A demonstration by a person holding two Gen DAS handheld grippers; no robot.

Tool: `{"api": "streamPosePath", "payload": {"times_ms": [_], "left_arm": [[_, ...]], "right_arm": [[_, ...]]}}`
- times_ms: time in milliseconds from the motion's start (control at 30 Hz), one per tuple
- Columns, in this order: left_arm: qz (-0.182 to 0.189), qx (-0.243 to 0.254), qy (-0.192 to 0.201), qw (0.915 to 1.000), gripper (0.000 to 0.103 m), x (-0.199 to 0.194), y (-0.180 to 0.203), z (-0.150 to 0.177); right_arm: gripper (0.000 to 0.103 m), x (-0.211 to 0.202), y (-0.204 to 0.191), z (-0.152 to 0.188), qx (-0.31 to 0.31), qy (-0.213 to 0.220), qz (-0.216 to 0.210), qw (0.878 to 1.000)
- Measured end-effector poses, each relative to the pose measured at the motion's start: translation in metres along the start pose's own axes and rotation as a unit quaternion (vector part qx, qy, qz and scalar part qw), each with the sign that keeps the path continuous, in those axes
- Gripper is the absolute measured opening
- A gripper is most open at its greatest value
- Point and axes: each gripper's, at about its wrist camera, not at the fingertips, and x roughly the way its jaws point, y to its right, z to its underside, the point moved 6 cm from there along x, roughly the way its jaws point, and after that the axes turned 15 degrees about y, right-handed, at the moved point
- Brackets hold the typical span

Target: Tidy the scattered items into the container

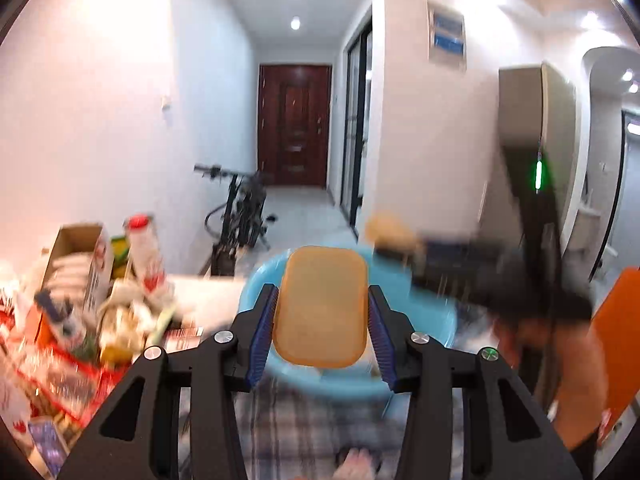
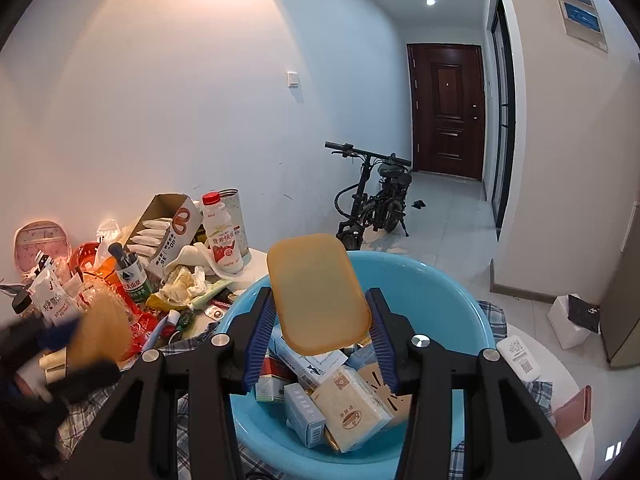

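Observation:
My left gripper (image 1: 322, 294) is shut on a tan rounded plastic lid (image 1: 320, 304), held up over the blue basin (image 1: 256, 280); this view is blurred. My right gripper (image 2: 320, 296) is shut on a second tan lid (image 2: 316, 292), tilted above the blue basin (image 2: 440, 280), which holds several small boxes and a tissue pack (image 2: 352, 412). The right gripper appears blurred at the right of the left wrist view (image 1: 400, 248), its tan lid (image 1: 386, 228) poking out. The left gripper shows as a dark blur at the lower left of the right wrist view (image 2: 48, 344).
A heap of scattered items lies left of the basin: a milk bottle (image 2: 222, 236), an open cardboard box (image 2: 168, 224), a green-labelled bottle (image 2: 130, 276), wrappers. Plaid cloth (image 2: 496, 312) covers the table. A white remote (image 2: 518, 356) and pink wallet (image 2: 576, 408) lie to the right. A bicycle (image 2: 376, 200) stands behind.

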Motion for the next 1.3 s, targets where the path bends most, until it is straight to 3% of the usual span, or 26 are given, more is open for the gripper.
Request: {"api": "streamPosePath", "payload": {"times_ms": [233,600,967,1300], "left_arm": [[0.001,-0.013,0.006,0.9999,0.043,0.052,-0.005,-0.025],[-0.002,-0.032,-0.091,0.9953,0.043,0.124,-0.035,0.044],[-0.012,0.002,-0.1,0.9949,0.043,0.128,-0.023,0.048],[0.001,-0.015,-0.106,0.9942,0.043,0.13,-0.026,0.046]], "right_arm": [[0.048,-0.001,0.018,0.002,0.007,-0.003,0.02,1.0],[0.049,0.015,0.022,0.017,-0.007,-0.032,0.047,0.998],[0.049,0.03,0.017,0.03,-0.01,-0.054,0.04,0.998],[0.049,0.021,0.009,0.021,-0.019,-0.04,0.041,0.998]]}}
